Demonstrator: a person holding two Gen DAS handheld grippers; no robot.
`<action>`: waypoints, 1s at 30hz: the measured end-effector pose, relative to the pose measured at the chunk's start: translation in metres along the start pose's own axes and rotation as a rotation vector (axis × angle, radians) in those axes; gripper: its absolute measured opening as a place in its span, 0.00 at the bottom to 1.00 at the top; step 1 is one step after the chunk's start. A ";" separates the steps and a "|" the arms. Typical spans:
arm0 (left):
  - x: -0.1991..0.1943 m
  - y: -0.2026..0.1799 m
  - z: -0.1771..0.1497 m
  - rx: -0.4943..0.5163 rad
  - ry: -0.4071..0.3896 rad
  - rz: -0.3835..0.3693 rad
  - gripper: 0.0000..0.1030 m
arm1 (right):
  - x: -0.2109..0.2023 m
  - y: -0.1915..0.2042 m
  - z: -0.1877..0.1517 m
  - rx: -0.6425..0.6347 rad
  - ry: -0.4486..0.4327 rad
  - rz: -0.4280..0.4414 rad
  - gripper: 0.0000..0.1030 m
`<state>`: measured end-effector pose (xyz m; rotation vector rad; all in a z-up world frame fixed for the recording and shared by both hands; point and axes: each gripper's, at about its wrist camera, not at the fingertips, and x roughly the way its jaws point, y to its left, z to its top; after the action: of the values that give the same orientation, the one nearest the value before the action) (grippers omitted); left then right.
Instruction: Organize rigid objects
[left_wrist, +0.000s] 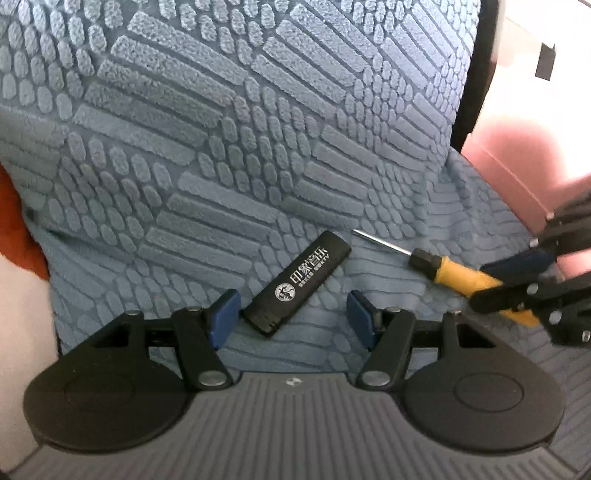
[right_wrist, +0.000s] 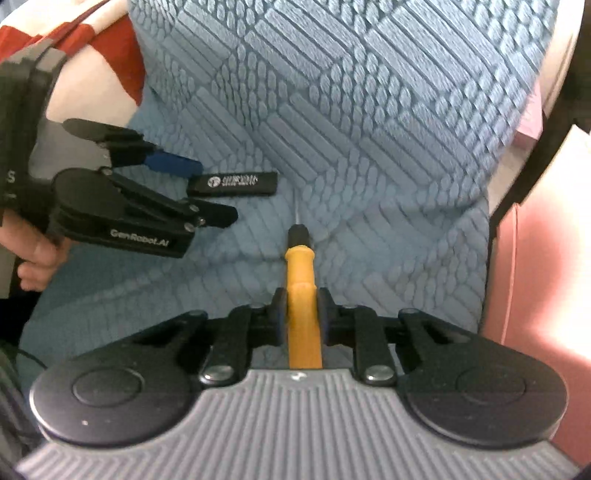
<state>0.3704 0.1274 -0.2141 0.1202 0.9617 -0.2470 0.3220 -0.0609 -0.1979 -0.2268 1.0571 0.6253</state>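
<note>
Here the yellow-handled screwdriver (right_wrist: 301, 295) lies on the blue textured cushion (right_wrist: 369, 110), and only the right wrist view shows the right gripper (right_wrist: 302, 312) pinching its handle between both pads, shaft pointing straight ahead along the fingers. The left wrist view alone shows the black lighter (left_wrist: 297, 282) lying diagonally between the spread fingers of the left gripper (left_wrist: 291, 314), touching neither pad, its base nearest the camera.
</note>
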 end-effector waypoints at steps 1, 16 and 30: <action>0.000 -0.002 0.000 -0.001 -0.002 0.007 0.66 | 0.001 0.000 -0.001 0.004 0.000 -0.005 0.20; -0.011 -0.047 -0.020 -0.101 -0.011 0.101 0.32 | -0.034 -0.005 -0.019 0.105 -0.032 -0.040 0.20; -0.058 -0.045 -0.046 -0.321 -0.091 0.145 0.31 | -0.053 0.007 -0.057 0.128 -0.045 -0.062 0.19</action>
<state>0.2902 0.1025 -0.1925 -0.1153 0.8859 0.0368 0.2576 -0.1011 -0.1792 -0.1327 1.0391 0.5030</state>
